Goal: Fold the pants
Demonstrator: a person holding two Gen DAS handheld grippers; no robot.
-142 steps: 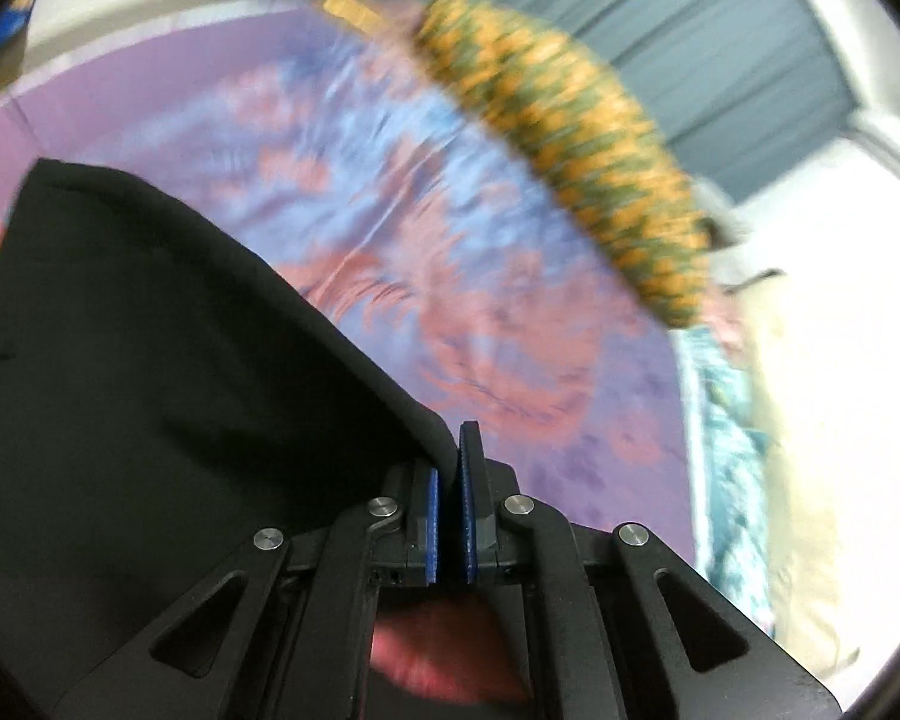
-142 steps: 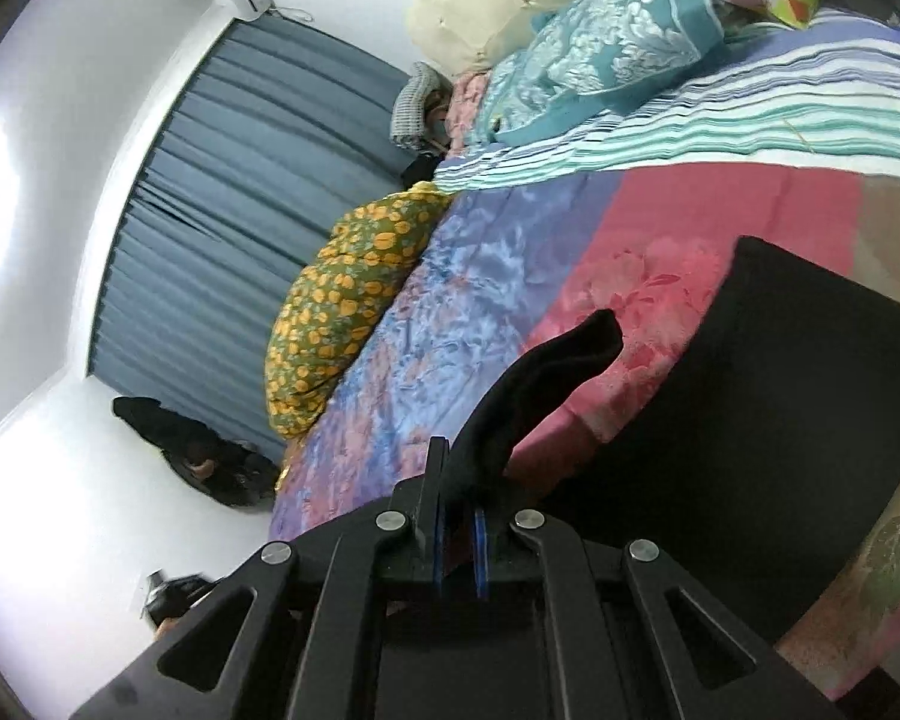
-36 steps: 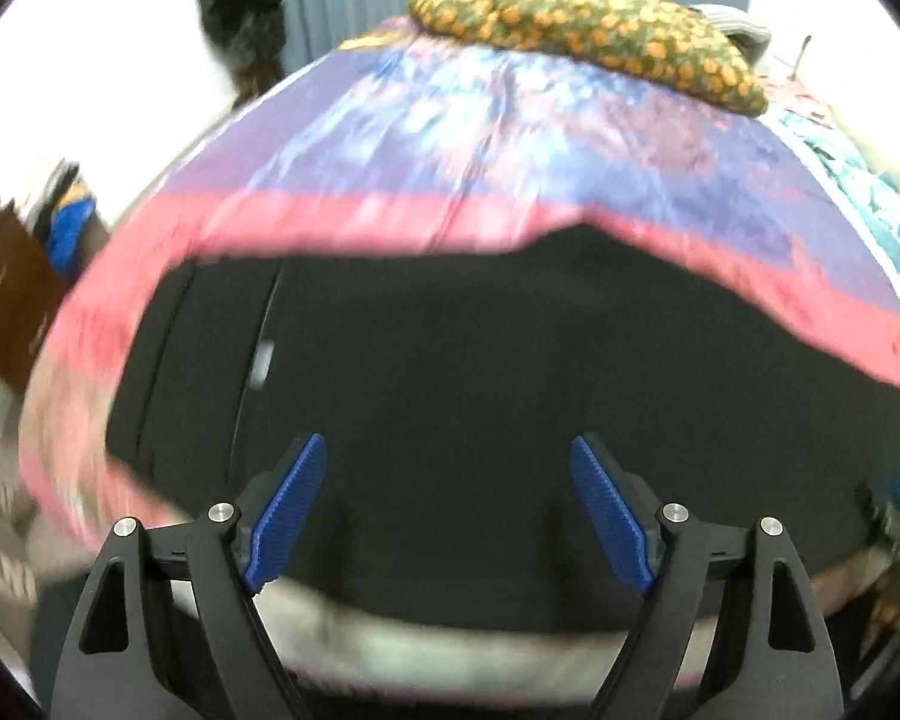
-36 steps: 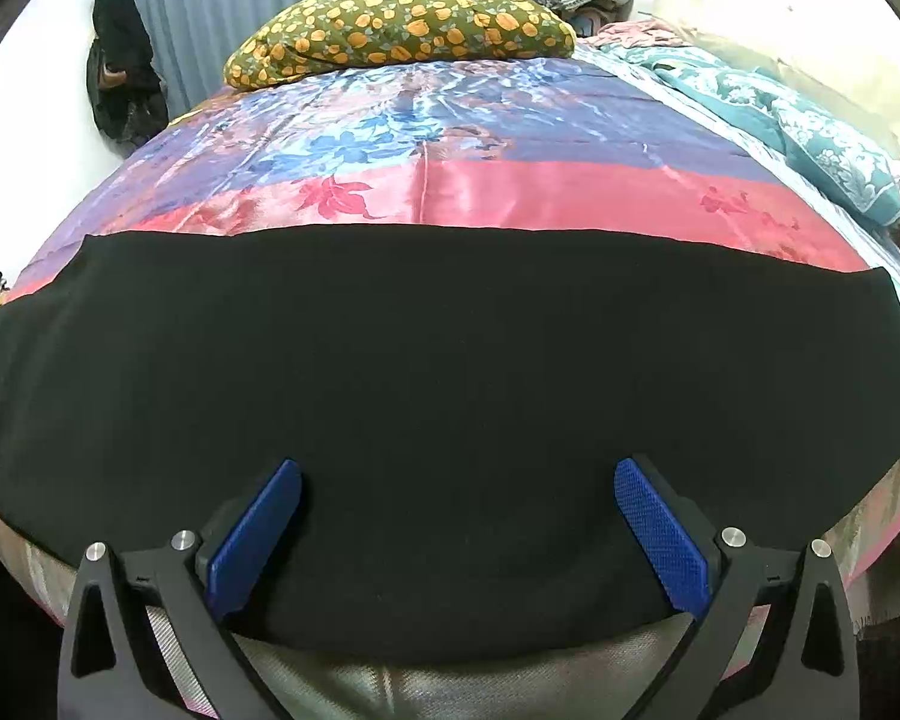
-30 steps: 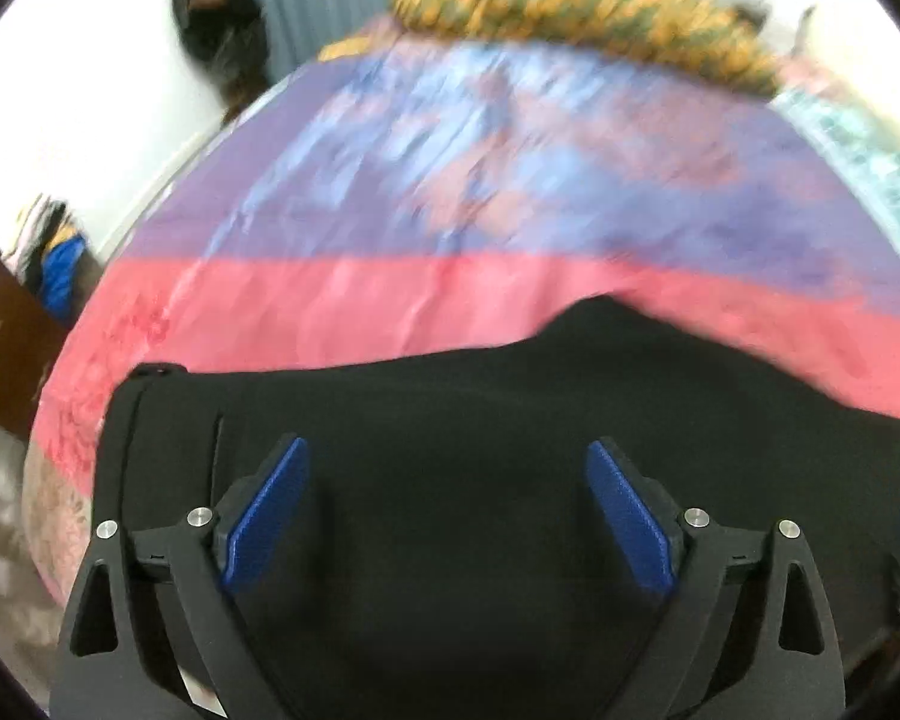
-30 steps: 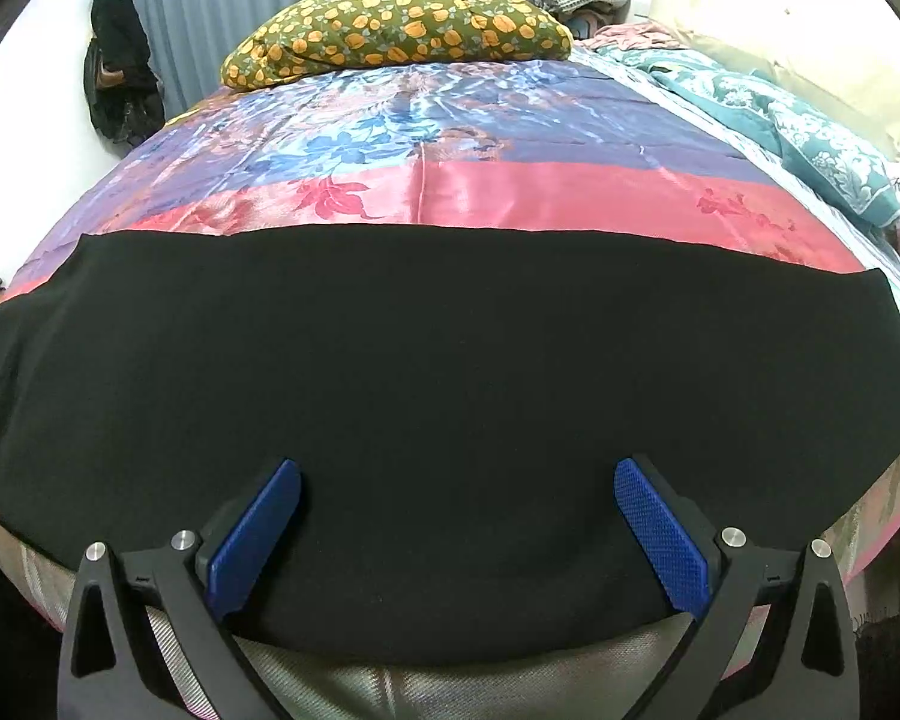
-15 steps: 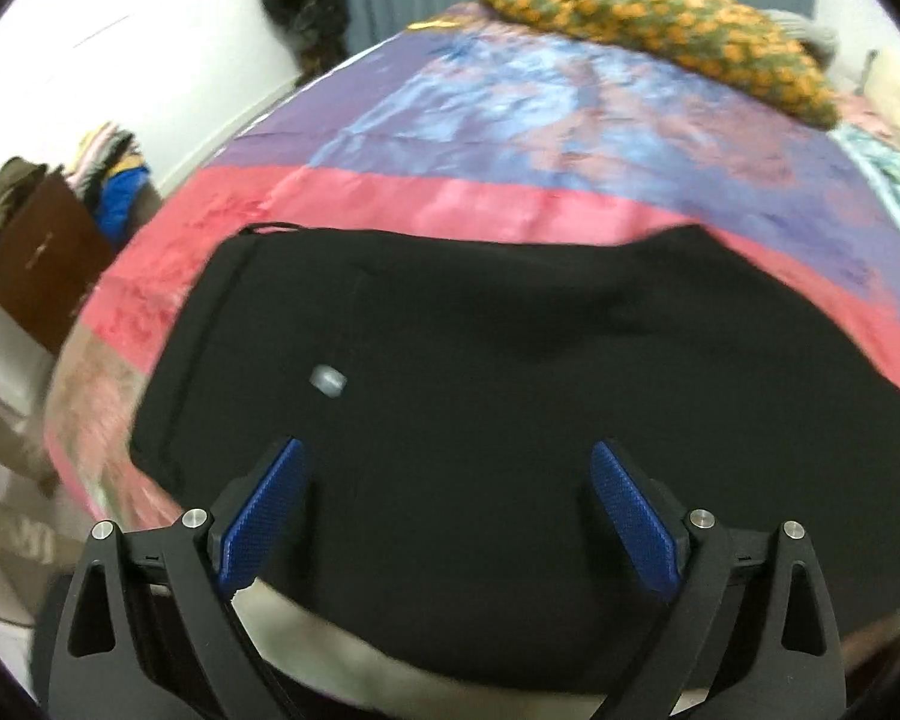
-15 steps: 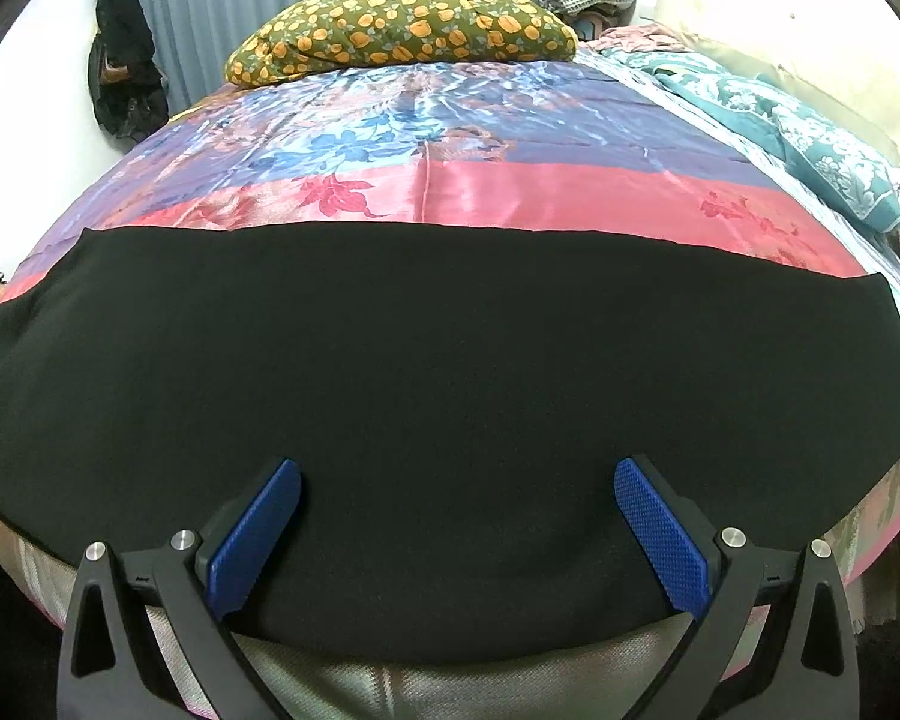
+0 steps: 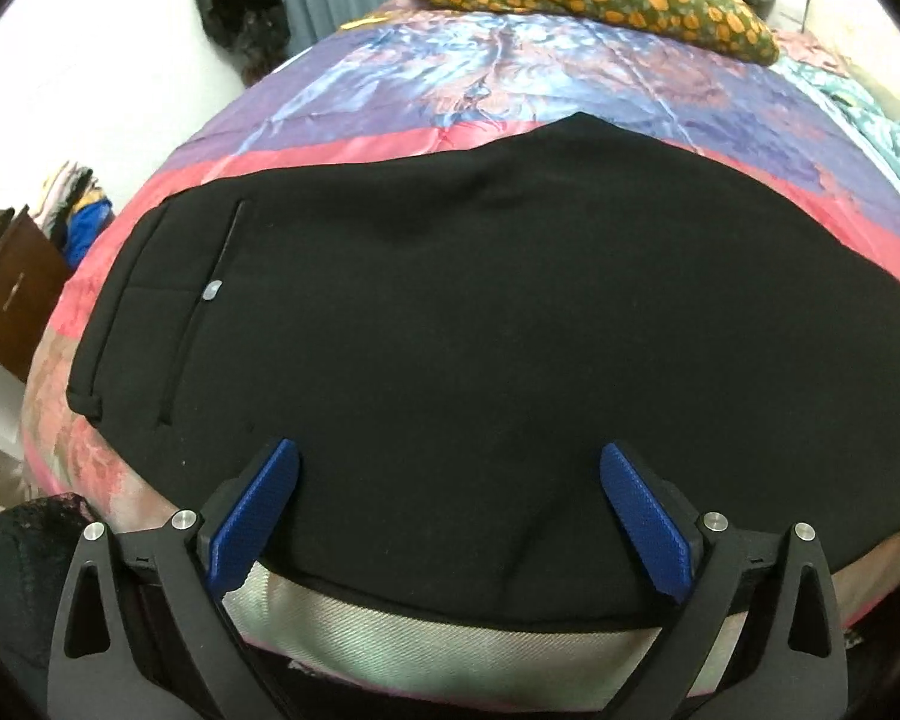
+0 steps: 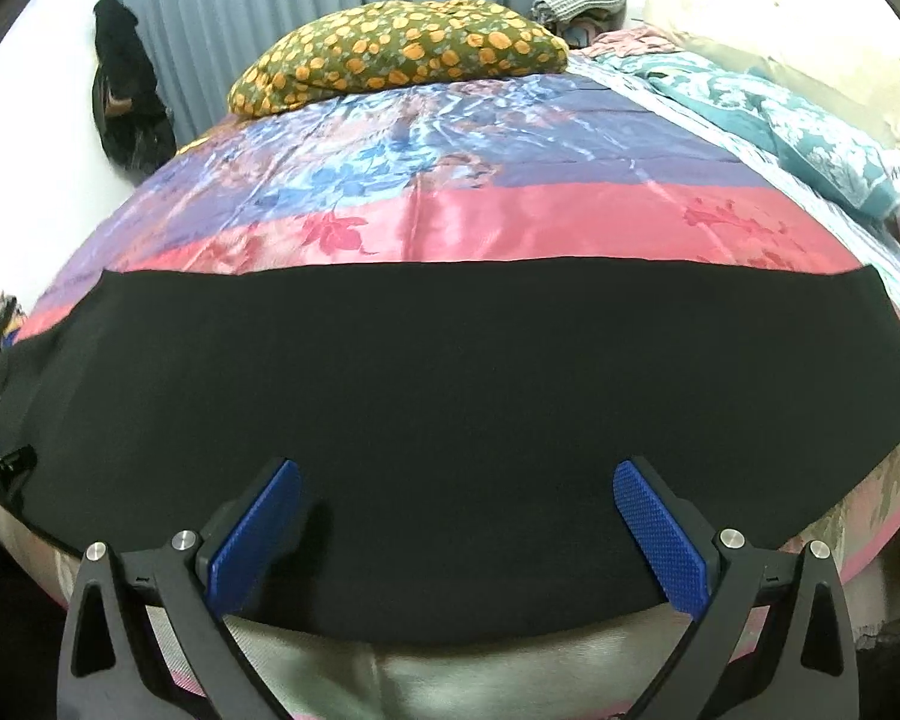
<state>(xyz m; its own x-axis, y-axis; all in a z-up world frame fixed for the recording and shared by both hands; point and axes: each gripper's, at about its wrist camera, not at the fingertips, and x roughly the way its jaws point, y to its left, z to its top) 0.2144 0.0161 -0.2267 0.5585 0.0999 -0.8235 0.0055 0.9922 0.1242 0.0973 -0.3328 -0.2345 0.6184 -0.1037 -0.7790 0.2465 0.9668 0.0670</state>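
Black pants (image 9: 480,330) flat on bedspread (image 9: 450,78)

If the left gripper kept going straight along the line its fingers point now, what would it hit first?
Most likely the black pants lying flat on the bedspread. The left gripper is open with nothing between its fingers, angled down at the fabric near the waistband end. Exact depth is unclear.

The black pants (image 9: 480,330) run past the right edge of the left wrist view, beyond the left gripper (image 9: 450,510), so their far end is cut off. In the right wrist view their left end leaves the picture. A small pale mark (image 9: 212,290) on them is too small to identify.
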